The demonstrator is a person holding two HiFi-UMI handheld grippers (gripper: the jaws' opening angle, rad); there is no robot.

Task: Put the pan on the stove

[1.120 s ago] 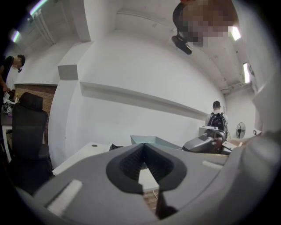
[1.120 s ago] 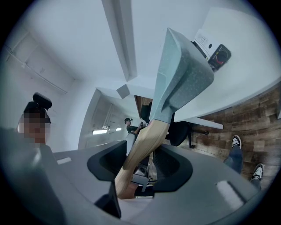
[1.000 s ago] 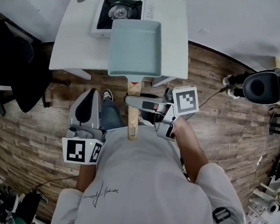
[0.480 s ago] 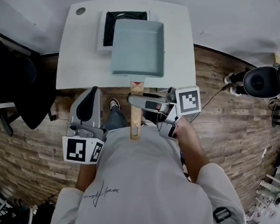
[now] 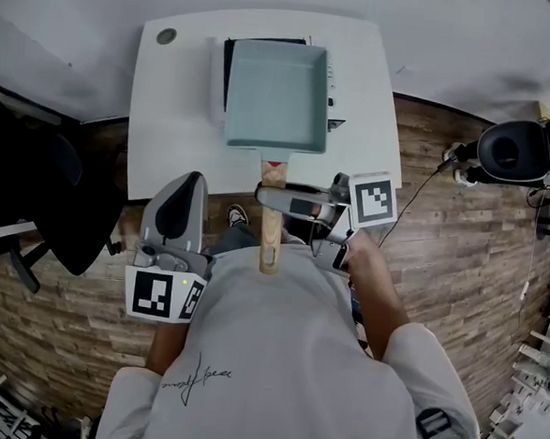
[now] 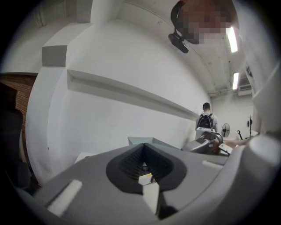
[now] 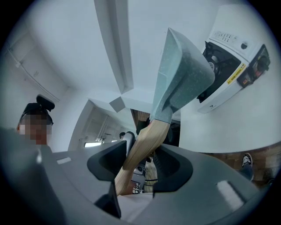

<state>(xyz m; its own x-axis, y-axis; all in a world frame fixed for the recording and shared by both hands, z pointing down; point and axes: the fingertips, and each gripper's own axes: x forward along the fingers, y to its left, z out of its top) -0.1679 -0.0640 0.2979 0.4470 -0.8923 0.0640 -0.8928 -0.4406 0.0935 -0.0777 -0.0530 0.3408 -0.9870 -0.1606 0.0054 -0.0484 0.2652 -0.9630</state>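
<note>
Two tongs, one load: the right tongs (image 5: 270, 197) are clamped across the pale wooden handle (image 5: 269, 246) of the pan (image 5: 276, 92), while the left tongs (image 5: 188, 180) are closed on nothing, hanging near the desk (image 5: 174, 113). The handle runs straight away from the person, so the square, matte blue-green pan lies ahead of the grip, covering the white stove (image 5: 333, 88). Whether it rests there I cannot tell.

Over the stove (image 5: 217, 80) at the far side of the table (image 5: 169, 122), the pan (image 5: 276, 92). Handle (image 5: 270, 237) out past the near table edge, toward the person, between the jaws of the right tool (image 5: 274, 201). Left tool (image 5: 185, 193) down-left of the pan, off the table, well apart from it.
</note>
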